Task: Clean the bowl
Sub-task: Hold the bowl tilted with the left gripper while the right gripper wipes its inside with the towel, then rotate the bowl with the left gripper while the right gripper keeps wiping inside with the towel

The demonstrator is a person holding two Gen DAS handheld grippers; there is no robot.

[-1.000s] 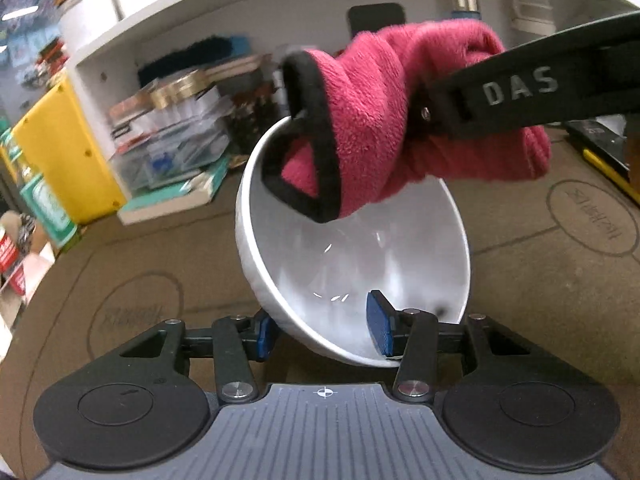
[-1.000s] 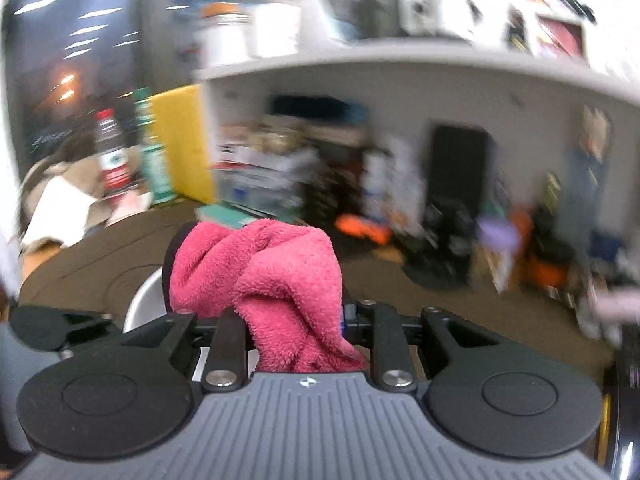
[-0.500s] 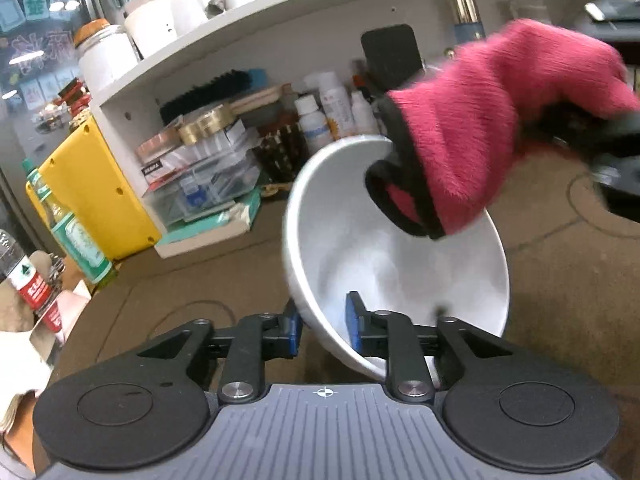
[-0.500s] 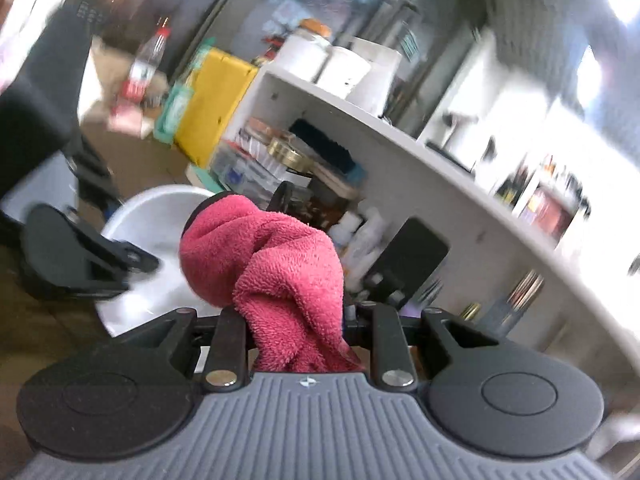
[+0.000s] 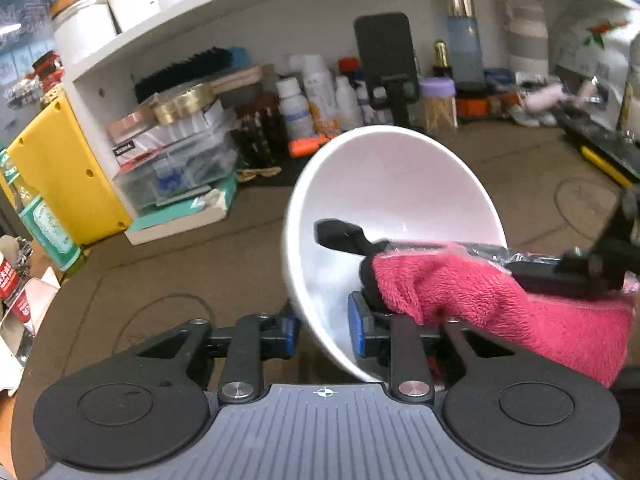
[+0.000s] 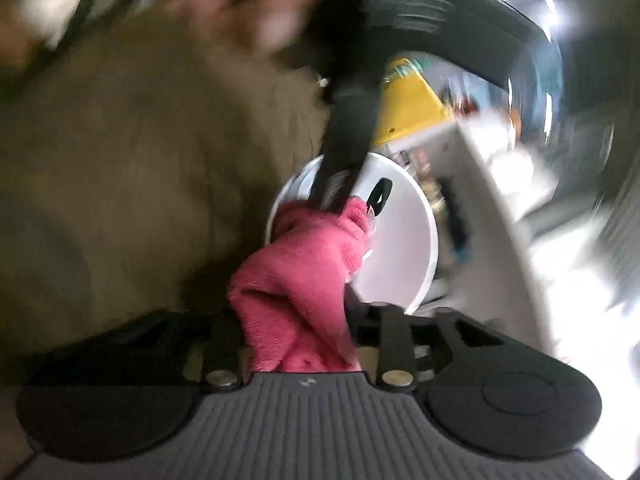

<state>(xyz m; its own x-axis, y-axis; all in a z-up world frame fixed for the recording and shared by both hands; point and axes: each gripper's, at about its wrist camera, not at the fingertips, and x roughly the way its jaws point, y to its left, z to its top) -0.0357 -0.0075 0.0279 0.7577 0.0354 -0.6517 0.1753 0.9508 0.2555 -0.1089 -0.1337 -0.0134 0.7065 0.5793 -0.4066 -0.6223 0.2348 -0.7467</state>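
My left gripper (image 5: 324, 330) is shut on the lower rim of a white bowl (image 5: 392, 200), held tilted above the brown table with its opening facing right. My right gripper (image 6: 298, 334) is shut on a pink cloth (image 6: 304, 272). In the left wrist view the cloth (image 5: 480, 300) comes in from the right and lies low inside the bowl, against my left gripper's right finger. The right wrist view is motion-blurred; it shows the bowl (image 6: 396, 248) just past the cloth, with the left gripper's black arm above it.
A white shelf (image 5: 280, 20) full of bottles, boxes and a black phone on a stand (image 5: 386, 60) stands behind the bowl. A yellow box (image 5: 60, 168) and green bottles are at the left. The brown table (image 5: 160, 264) lies below.
The right gripper has swept the pink cloth from the bowl's upper right rim down to its lower inside. The bowl has shifted right and tilted more upright in my left gripper.
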